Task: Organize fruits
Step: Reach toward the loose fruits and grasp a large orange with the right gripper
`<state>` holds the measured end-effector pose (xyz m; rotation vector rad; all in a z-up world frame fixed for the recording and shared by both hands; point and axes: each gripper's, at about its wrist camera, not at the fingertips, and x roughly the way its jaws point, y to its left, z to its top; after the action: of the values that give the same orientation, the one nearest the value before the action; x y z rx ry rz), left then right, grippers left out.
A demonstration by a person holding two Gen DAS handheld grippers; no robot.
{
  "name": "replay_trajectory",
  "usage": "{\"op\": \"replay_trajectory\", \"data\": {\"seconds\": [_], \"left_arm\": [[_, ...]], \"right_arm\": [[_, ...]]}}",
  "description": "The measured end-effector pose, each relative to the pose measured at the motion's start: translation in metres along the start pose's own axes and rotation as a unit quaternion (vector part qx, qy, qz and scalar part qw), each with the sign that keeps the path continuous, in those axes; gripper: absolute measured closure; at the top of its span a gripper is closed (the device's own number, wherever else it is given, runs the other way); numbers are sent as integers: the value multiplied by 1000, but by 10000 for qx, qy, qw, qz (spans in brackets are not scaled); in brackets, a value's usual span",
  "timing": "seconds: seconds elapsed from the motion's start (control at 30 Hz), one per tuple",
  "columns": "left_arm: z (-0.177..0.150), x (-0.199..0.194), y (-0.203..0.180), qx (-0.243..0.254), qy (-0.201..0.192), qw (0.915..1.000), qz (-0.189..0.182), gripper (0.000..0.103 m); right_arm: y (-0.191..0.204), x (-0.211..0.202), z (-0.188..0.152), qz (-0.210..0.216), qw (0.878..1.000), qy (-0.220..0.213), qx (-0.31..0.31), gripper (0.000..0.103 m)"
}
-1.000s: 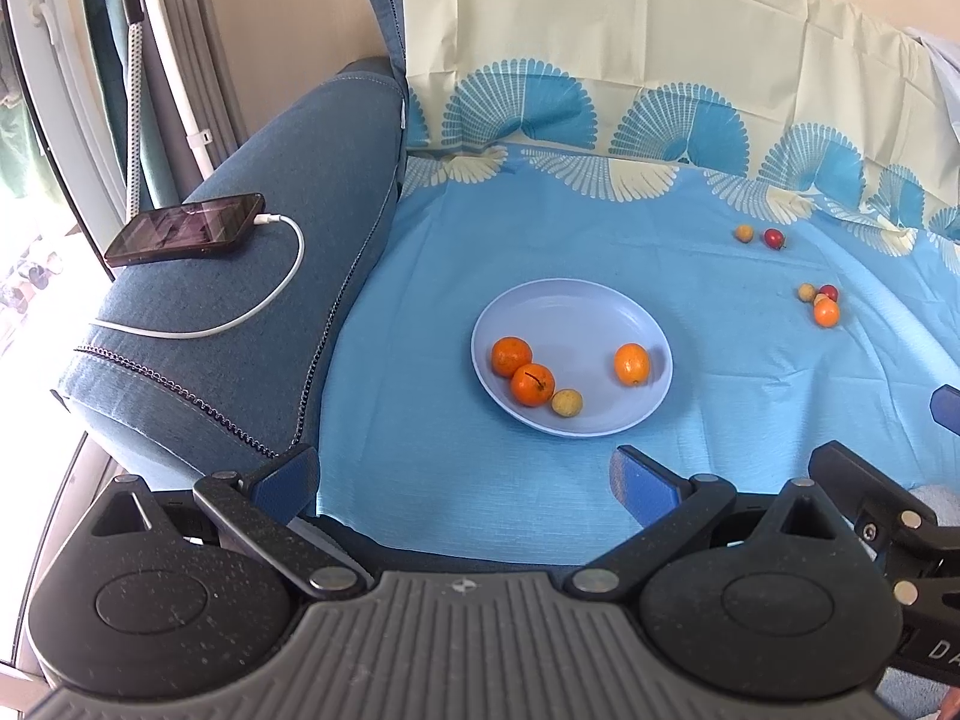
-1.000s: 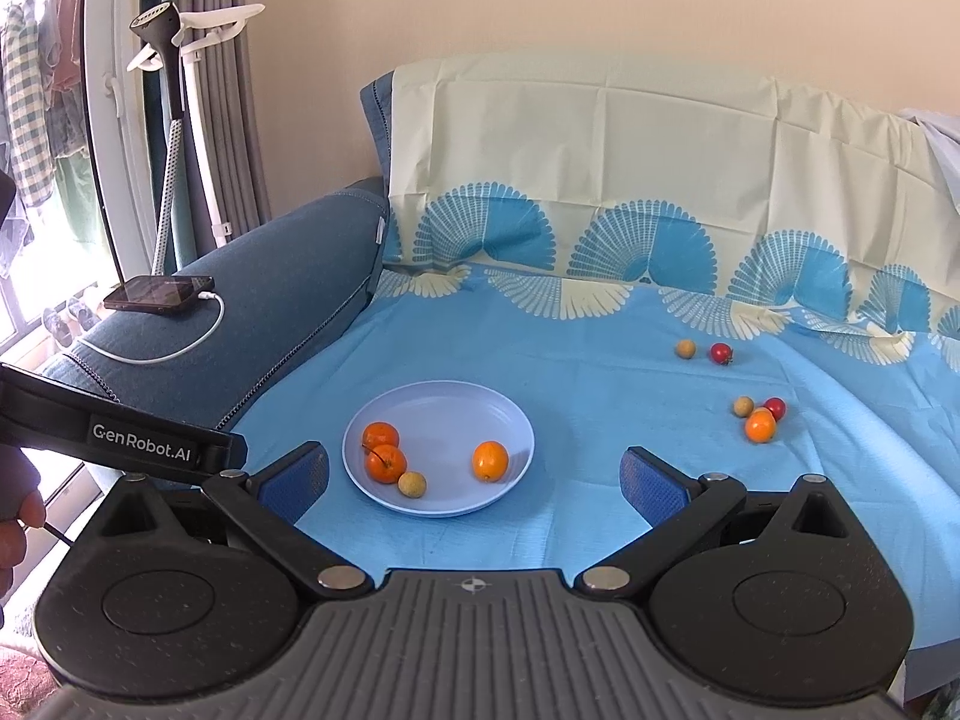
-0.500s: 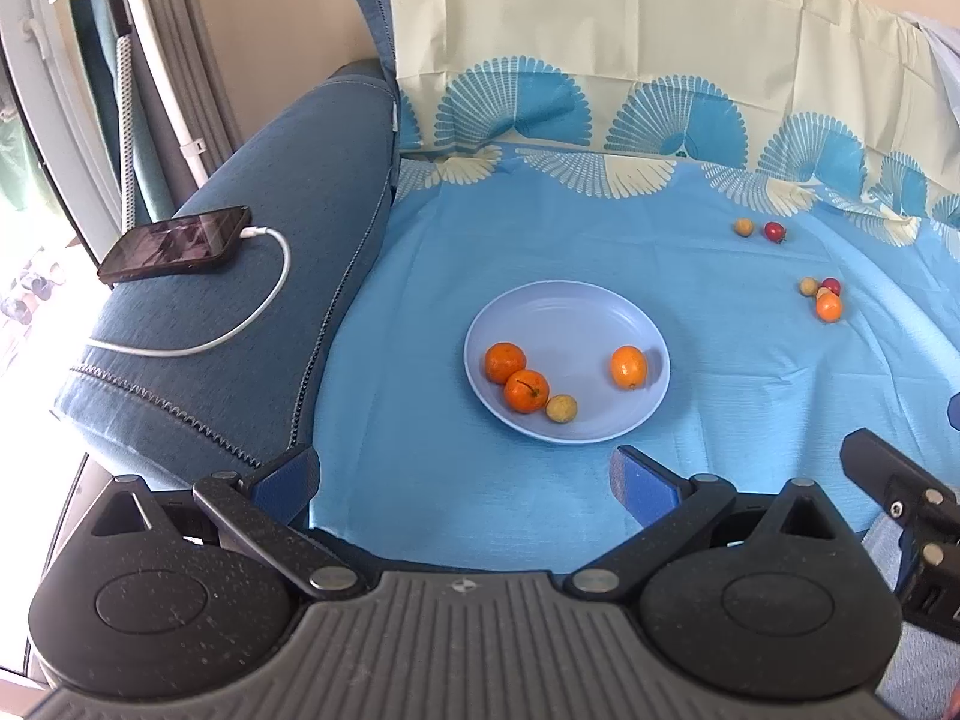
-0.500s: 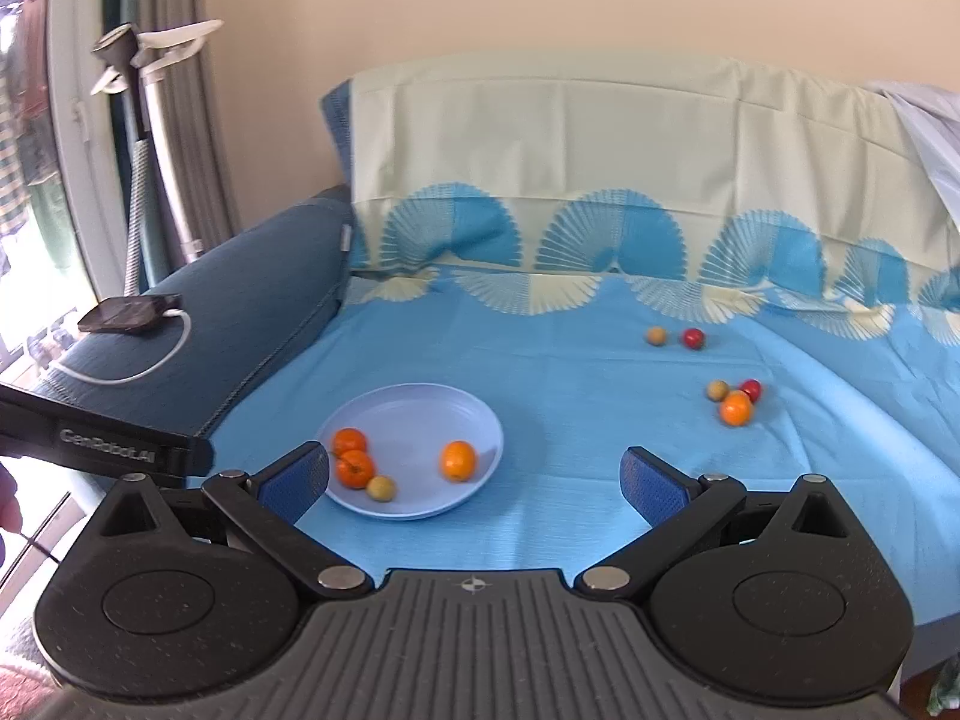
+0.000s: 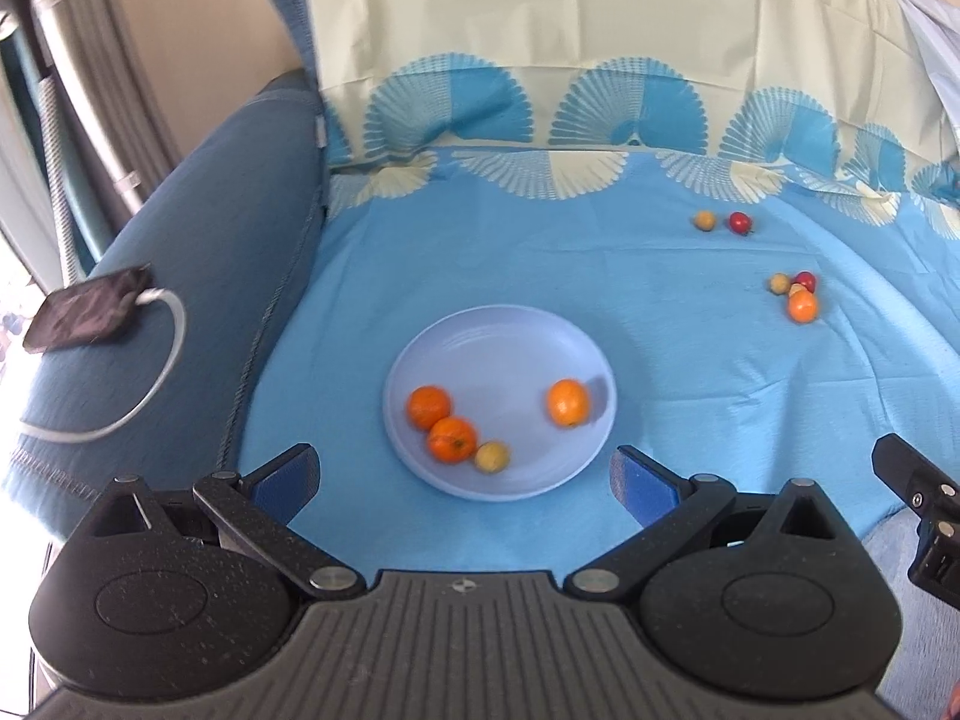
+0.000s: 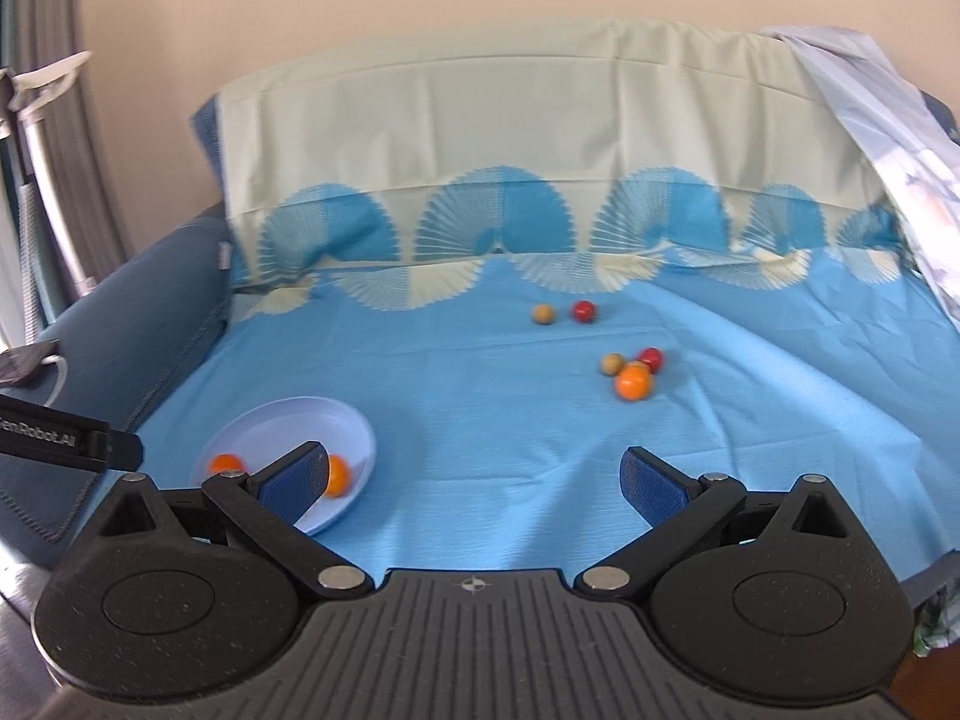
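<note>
- Blue cloth (image 6: 480,468): soft; loose oranges (image 6: 633,383) at 1 o'clock could roll when we nudge them.
- Plate (image 5: 480,336): shallow; fruit may spill.
- Left gripper (image 5: 462,480), right gripper (image 6: 474,477): jaws apart, empty.

plate (image 5: 420,354) on sheet (image 5: 600,276) — four fruits (image 5: 567,402) in it | loose fruits (image 5: 802,306) far right — phone (image 5: 84,315) left
</note>
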<state>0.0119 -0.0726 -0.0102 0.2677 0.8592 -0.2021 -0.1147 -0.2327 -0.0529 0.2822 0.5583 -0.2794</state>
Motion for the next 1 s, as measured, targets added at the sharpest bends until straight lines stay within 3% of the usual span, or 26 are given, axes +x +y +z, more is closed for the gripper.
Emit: {"op": "replay_trajectory", "data": {"seconds": [0.27, 0.43, 0.83, 1.0], "left_arm": [[45, 51, -58, 349, 121, 9989, -289, 0], [82, 100, -101, 539, 158, 9978, -358, 0], [190, 278, -216, 950, 463, 9922, -660, 0], [214, 344, -256, 1167, 539, 9886, -778, 0]], "right_arm": [[-50, 42, 12, -696, 9971, -73, 308, 1], [-86, 96, 16, -1078, 9929, 56, 504, 1], [-140, 277, 19, -1479, 9809, 606, 1106, 1], [-146, 320, 13, -1591, 9793, 713, 1026, 1]]}}
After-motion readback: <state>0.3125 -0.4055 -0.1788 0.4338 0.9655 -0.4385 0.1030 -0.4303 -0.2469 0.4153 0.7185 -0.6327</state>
